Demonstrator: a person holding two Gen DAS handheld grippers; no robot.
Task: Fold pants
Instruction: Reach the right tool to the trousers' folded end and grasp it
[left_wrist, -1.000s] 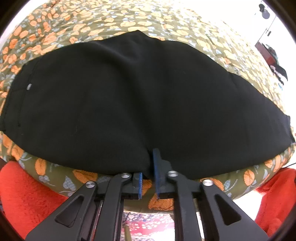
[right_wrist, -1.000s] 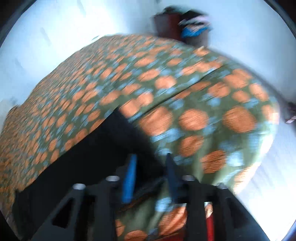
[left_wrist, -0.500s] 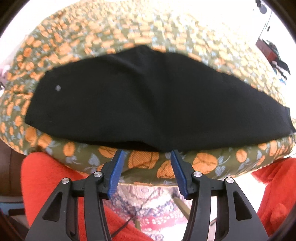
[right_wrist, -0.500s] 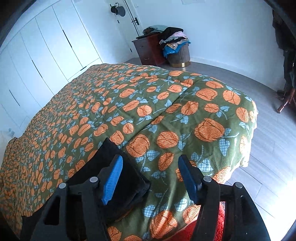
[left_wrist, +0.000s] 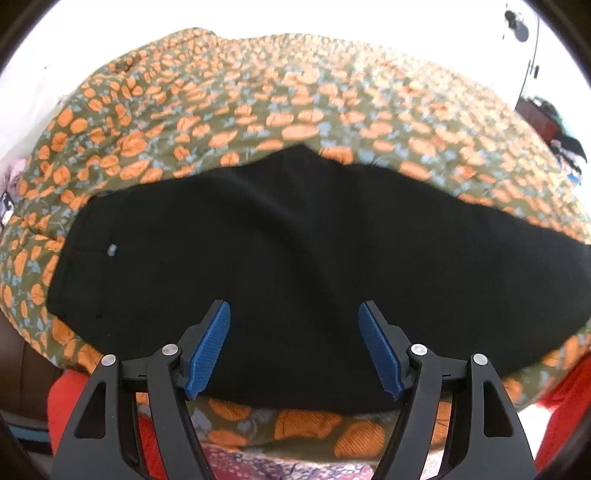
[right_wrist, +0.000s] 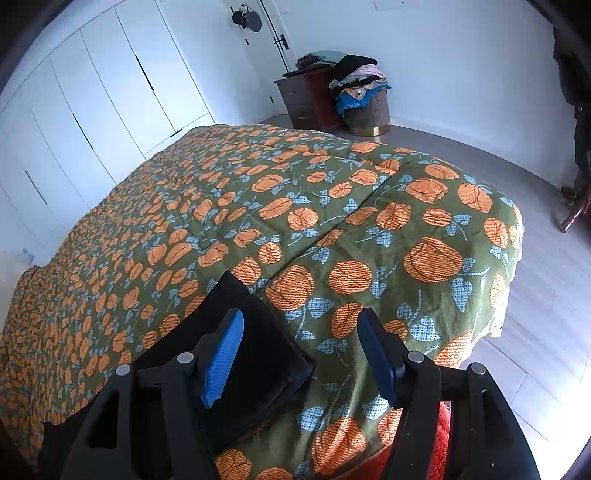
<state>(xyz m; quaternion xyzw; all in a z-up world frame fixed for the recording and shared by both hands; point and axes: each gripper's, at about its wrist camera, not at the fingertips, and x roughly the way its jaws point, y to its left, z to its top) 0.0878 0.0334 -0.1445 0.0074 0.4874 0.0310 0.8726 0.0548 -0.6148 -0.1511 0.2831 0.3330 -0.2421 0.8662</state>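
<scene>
**Black pants laid out on the bed, both grippers empty**

So the black pants (left_wrist: 314, 240) are lying flat along the near edge of the bed, on top of a green bedspread (right_wrist: 369, 229) with orange fruit and pale blue leaves all over it. From the left camera you see them as one long dark band running side to side, with a tiny grey button (left_wrist: 111, 250) over near the left end. Looks folded lengthwise to me, since the right camera shows stacked layers at the end of the pants (right_wrist: 258, 350).

The left gripper (left_wrist: 294, 347) is over the middle of the pants, near their front edge, and its jaws are opening right now. The blue pads (left_wrist: 208, 347) stand well apart and aren't pinching any cloth between them.

The right gripper (right_wrist: 299, 354) is at the end of the pants. Its jaws stand apart too, nothing gripped. The left pad is over the black fabric, the right one over bare bedspread, and the corner of the pants sits in the gap between them.

Background: white closet doors (right_wrist: 92, 122), a dark wooden dresser (right_wrist: 306, 99) and a basket (right_wrist: 365, 110) piled with clothes by the far wall.
</scene>
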